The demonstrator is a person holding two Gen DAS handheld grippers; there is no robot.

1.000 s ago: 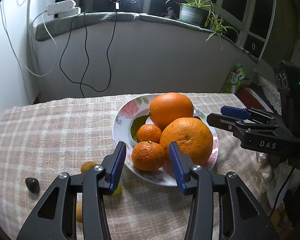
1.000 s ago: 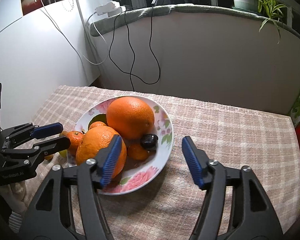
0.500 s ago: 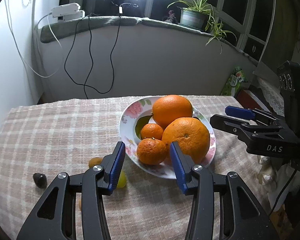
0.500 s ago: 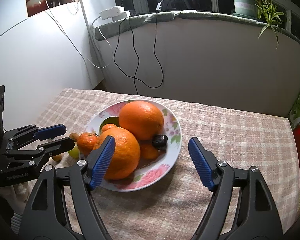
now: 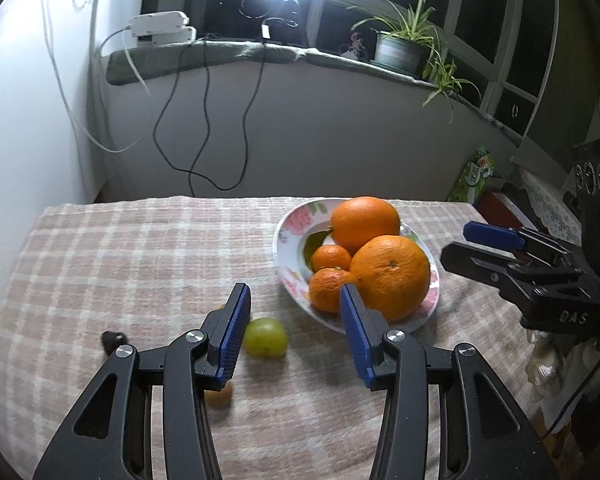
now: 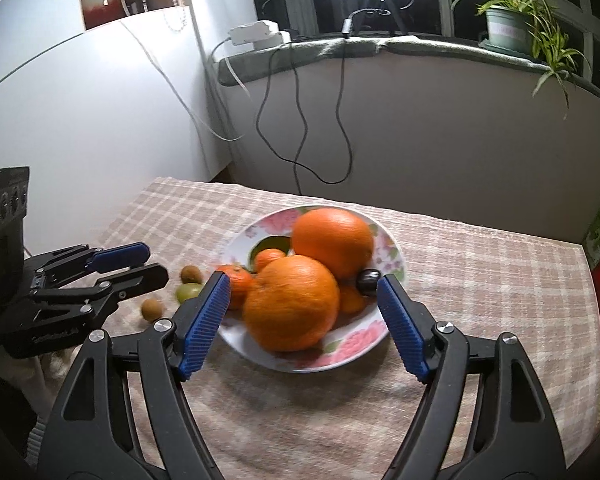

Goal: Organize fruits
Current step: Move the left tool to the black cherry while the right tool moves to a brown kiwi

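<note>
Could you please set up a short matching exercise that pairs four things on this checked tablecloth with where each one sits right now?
Things:
1. small green round fruit
2. small dark plum-like fruit
3. big orange nearest the cameras
4. small dark object on its own

Places:
A. on the cloth, far to the left of the flowered plate
B. at the front of the plate
C. on the cloth, just in front of the left gripper
D. on the plate, tucked beside the oranges

Pairs: 1-C, 2-D, 3-B, 4-A
</note>
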